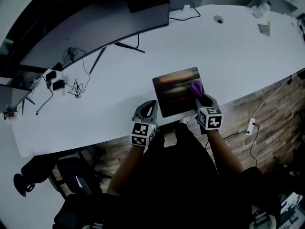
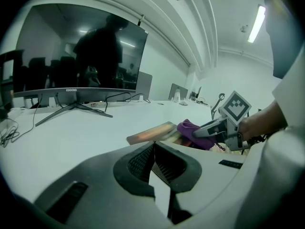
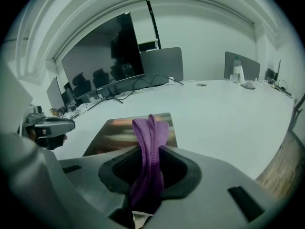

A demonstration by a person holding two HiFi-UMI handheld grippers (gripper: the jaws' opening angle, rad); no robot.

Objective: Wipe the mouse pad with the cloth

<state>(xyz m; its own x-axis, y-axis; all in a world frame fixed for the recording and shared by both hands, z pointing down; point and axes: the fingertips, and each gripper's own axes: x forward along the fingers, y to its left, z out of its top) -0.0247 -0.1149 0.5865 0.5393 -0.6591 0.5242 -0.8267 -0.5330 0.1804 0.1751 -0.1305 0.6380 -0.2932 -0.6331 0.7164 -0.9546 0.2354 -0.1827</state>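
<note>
On the mouse pad's right edge sits the bunched purple cloth point(image 1: 196, 88), so I'd say the wiping is under way or only just begun. The cloth is low over the surface and looks to be touching it, though I can't be sure it is pressed down. Nearly all of the pad to the cloth's left looks uncovered. The next move probably calls for dragging the cloth leftward across the pad with steady downward pressure. Something may need to stop the pad sliding on the smooth desk.

The mouse pad point(image 1: 178, 90) is a flat rectangle, dark with a glossy-looking face and blurred warm streaks of print. I can't make out any dirt on it. It lies square to the person, with its near edge close to the desk's front edge.

The right gripper point(image 3: 150, 154) is clamped on the cloth. Its jaws are pressed in on a folded band of fabric, which stands up between them and points out over the pad.

The left gripper point(image 1: 148, 106) hovers just off the pad's near-left corner, apart from it. Its jaws are together with nothing between them, so it isn't steadying anything.

Around the pad the white desk point(image 1: 119, 85) is mostly bare. Well beyond the pad's far-left corner stands a wide monitor point(image 1: 95, 27), with loose cables point(image 1: 76, 85) trailing on the desk to the left of its stand.
</note>
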